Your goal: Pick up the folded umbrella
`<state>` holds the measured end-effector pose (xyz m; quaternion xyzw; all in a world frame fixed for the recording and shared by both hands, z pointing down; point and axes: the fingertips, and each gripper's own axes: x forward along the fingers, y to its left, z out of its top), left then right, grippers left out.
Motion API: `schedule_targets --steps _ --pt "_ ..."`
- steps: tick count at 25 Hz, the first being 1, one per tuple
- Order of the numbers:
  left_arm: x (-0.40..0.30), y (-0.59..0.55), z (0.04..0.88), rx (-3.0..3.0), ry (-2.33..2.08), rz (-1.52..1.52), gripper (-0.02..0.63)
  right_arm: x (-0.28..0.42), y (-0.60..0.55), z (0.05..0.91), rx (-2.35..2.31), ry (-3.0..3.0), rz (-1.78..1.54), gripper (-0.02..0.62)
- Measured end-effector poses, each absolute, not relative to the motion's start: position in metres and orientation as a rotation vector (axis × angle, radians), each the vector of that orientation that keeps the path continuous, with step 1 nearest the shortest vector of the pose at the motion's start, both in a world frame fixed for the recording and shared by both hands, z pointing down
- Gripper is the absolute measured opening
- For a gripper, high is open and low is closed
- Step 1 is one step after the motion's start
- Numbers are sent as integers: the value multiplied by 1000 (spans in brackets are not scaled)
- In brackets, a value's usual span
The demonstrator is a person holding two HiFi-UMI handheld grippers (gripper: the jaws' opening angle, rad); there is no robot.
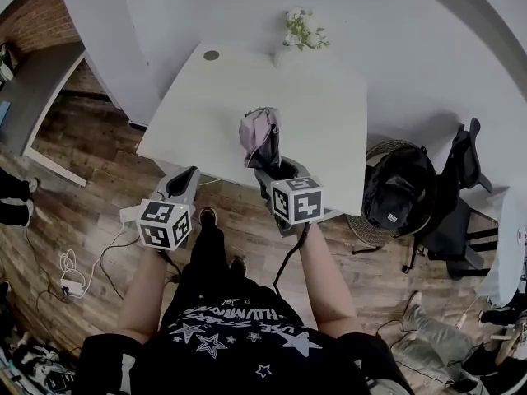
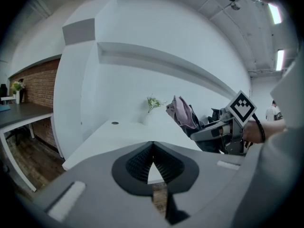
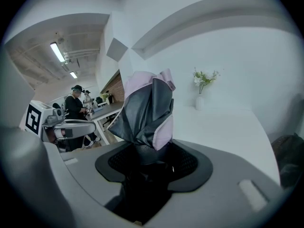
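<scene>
The right gripper point(image 3: 147, 156) clamps the folded umbrella point(image 3: 145, 110) near its base. It is probably light, with soft, slippery fabric, so the stiff core gives the surest hold. The left gripper point(image 2: 152, 148) is closed and empty.

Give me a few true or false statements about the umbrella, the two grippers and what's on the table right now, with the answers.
1. The right gripper is clamped on the folded umbrella. True.
2. The left gripper also grips the umbrella. False: its jaws are together on nothing, off to the side.
3. A vase of flowers stands at the far edge of the table. True.
4. The umbrella lies flat on the table. False: it juts up from the right gripper's jaws.
</scene>
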<state>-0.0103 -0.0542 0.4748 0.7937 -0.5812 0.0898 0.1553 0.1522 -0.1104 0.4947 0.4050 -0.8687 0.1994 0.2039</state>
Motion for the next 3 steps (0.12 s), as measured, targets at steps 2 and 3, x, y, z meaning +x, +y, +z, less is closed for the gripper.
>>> schedule_targets --steps 2,3 --pt "-5 -52 474 2283 -1658 257 3 157 -109 495 1143 -2423 560 238" --pt "-3 -50 474 2287 -1655 257 3 159 -107 495 1149 -2423 562 238"
